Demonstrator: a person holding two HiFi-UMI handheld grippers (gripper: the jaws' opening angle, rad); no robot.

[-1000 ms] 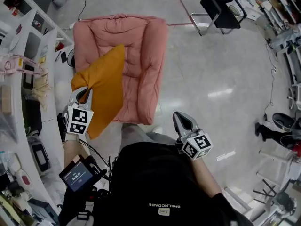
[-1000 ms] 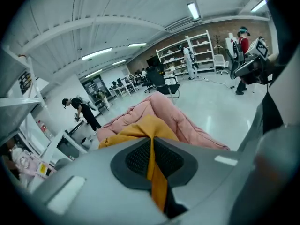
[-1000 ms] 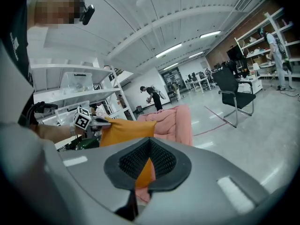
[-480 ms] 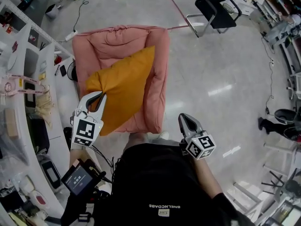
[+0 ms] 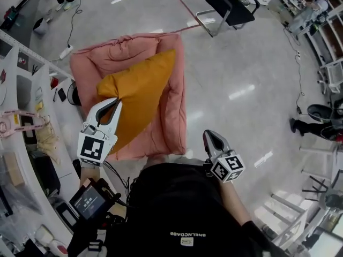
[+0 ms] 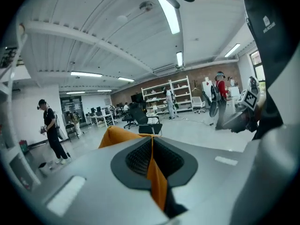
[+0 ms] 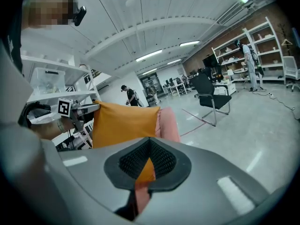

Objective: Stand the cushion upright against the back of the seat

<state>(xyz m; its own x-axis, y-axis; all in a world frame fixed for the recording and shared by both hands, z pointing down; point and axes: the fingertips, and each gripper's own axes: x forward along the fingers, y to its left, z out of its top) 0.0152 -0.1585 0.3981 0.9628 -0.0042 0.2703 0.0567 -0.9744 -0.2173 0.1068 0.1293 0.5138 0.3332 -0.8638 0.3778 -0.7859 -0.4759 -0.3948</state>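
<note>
An orange cushion (image 5: 140,90) hangs tilted over the pink padded seat (image 5: 172,108), which stands on the floor ahead of me. My left gripper (image 5: 113,107) is shut on the cushion's near left corner; in the left gripper view, orange fabric (image 6: 153,172) is pinched between its pads. My right gripper (image 5: 213,139) is shut and holds nothing, low at the right, apart from the seat. From the right gripper view I see the cushion (image 7: 124,122) lifted in front of the pink seat (image 7: 168,123), with the left gripper (image 7: 77,110) at its left edge.
White shelving and desks (image 5: 27,111) run along the left, close to the seat. A black office chair (image 5: 230,7) stands at the far right on the grey floor. A person's legs (image 5: 316,125) show at the right edge. A small screen (image 5: 88,199) hangs at my left forearm.
The left gripper has risen and carried the cushion from the seat's left side up over its middle. The right gripper has shifted only slightly and stays shut.
</note>
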